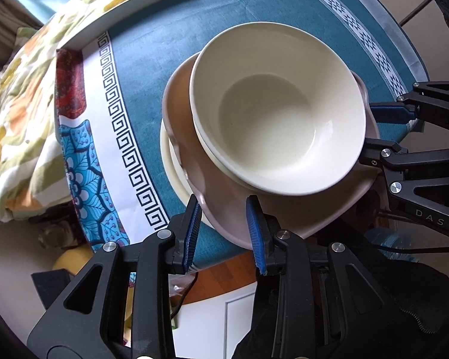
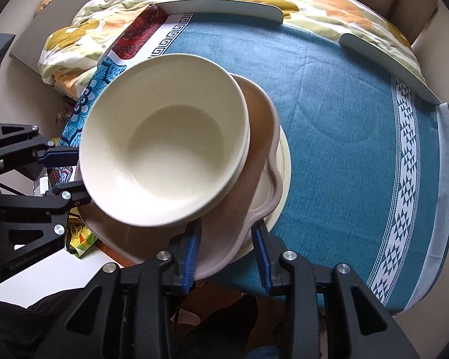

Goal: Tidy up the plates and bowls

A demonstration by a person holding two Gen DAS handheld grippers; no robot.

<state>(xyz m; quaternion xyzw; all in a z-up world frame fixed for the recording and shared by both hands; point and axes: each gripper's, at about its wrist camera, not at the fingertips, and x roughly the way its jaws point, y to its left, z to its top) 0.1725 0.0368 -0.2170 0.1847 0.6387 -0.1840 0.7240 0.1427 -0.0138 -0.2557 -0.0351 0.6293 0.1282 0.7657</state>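
Left gripper (image 1: 225, 233) jaws parted, straddling rim of pinkish plate (image 1: 224, 209); pad contact unclear. Right gripper (image 2: 228, 254) likewise parted astride same plate. Cream bowl (image 1: 278, 107) sits on plate, stack near front edge of teal tablecloth (image 1: 152, 59).

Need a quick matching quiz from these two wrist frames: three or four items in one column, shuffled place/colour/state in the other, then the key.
Column 1
1. glossy cream ceramic bowl
2. wavy-edged pinkish-brown plate
3. flat cream plate
4. teal tablecloth

Column 2
A. bottom of the stack, only an edge showing
B. spread over the table, patterned white borders
C. top of the stack, empty
D. middle of the stack, its rim between both grippers' blue pads

Pairs: 1-C, 2-D, 3-A, 4-B

Both the left gripper and the right gripper are open.
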